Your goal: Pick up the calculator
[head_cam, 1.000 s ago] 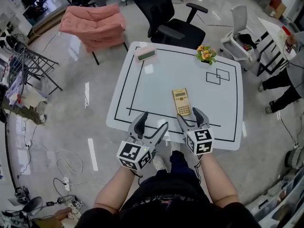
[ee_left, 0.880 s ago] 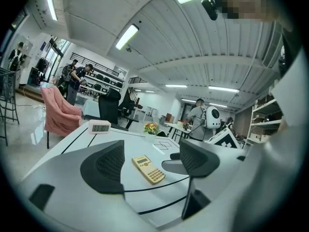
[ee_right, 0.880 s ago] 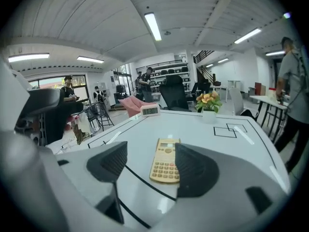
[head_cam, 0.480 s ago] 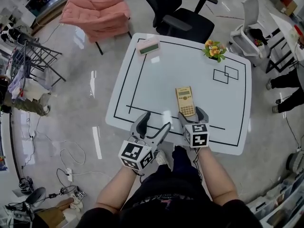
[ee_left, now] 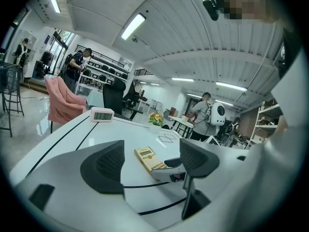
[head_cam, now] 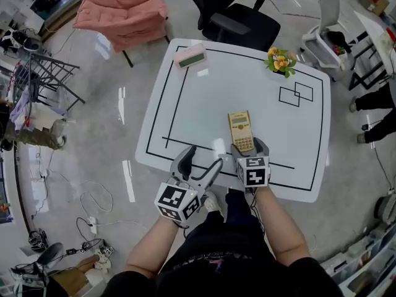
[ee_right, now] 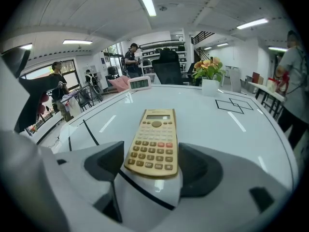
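Note:
A beige calculator (head_cam: 240,130) lies flat on the white table (head_cam: 185,104), near the front edge. My right gripper (head_cam: 250,150) is tilted down over the calculator's near end. In the right gripper view the calculator (ee_right: 154,140) lies between the jaws, and the pads stand clear of its sides. Those jaws have just been opening and are wide open. My left gripper (head_cam: 203,156) hovers at the table's front edge, left of the calculator, open and empty. From the left gripper view the calculator (ee_left: 147,154) lies ahead, with a right finger beside it.
A pink-framed digital clock (head_cam: 190,57) sits at the table's far left corner and a small flower pot (head_cam: 281,61) at the far right. Black lines are taped on the tabletop. A black office chair (head_cam: 238,17) and a pink-draped chair (head_cam: 120,14) stand beyond the table.
The right gripper has come down and forward, so its jaws now flank the calculator's near end, and they have spread wider. The left gripper has sunk slightly.

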